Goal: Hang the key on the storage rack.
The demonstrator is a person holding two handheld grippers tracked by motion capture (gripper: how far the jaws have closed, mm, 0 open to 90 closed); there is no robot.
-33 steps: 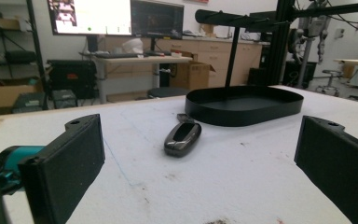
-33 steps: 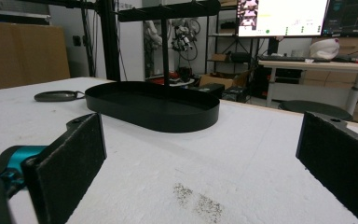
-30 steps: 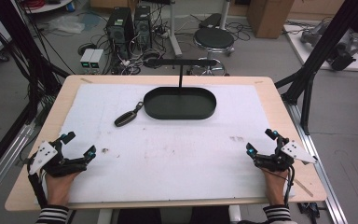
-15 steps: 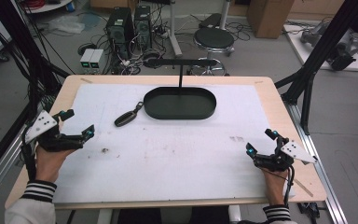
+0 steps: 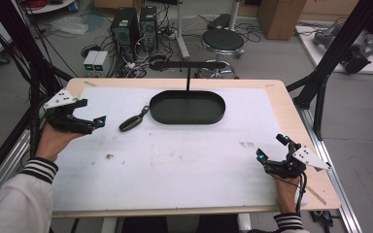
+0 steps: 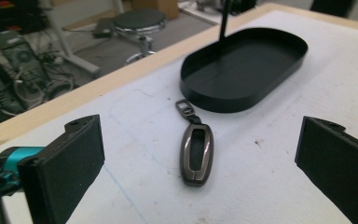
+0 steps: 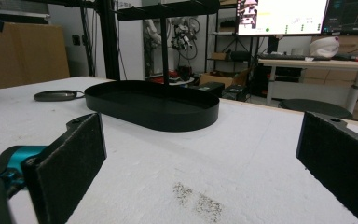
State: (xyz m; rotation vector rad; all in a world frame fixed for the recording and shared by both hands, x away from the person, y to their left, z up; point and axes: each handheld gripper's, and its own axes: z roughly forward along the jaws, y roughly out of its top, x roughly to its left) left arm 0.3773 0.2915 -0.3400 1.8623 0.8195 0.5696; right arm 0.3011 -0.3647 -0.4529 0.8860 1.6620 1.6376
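Left gripper (image 5: 85, 121) is spread wide, holding nothing, above the table (image 5: 175, 160) at about 9 o'clock. The key fob (image 6: 196, 154) lies flat between its jaws' line of sight, untouched, just beside the black tray (image 5: 187, 108) at the tray's 8 o'clock. Right gripper (image 5: 272, 154) is also spread wide, empty, at 4 o'clock.
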